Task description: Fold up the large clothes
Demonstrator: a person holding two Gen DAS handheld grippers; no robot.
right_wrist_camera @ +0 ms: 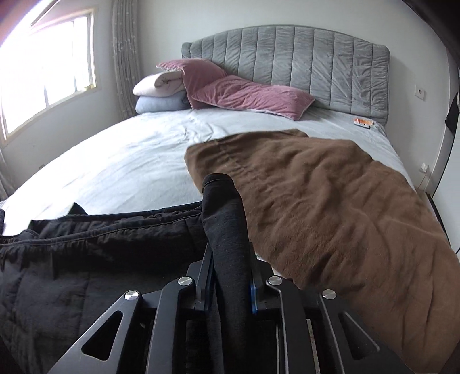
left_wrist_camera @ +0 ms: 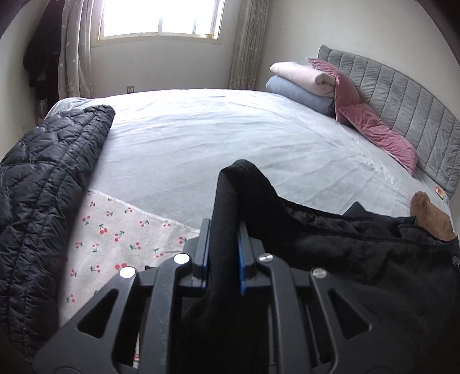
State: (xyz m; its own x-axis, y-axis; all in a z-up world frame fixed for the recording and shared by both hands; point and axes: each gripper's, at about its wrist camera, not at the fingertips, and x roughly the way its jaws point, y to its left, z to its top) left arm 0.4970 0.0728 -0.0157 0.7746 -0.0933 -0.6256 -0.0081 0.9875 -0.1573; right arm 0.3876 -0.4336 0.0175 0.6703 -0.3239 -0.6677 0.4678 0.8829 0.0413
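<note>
A black padded garment (left_wrist_camera: 359, 253) stretches between my two grippers above the bed; it also shows in the right wrist view (right_wrist_camera: 86, 259). My left gripper (left_wrist_camera: 222, 236) is shut on a bunched black cuff of it that sticks up between the fingers. My right gripper (right_wrist_camera: 227, 253) is shut on another dark cuff (right_wrist_camera: 224, 218) of the same garment. A brown garment (right_wrist_camera: 330, 201) lies spread on the bed to the right, and its edge shows in the left wrist view (left_wrist_camera: 431, 218). A black quilted jacket (left_wrist_camera: 43, 187) lies at the left.
The bed has a pale sheet (left_wrist_camera: 201, 138) and a cherry-print cloth (left_wrist_camera: 115, 238) at its near left. Pink pillows (right_wrist_camera: 244, 92), folded blankets (right_wrist_camera: 161, 95) and a grey headboard (right_wrist_camera: 302, 63) stand at the far end. A window (left_wrist_camera: 161, 17) is behind.
</note>
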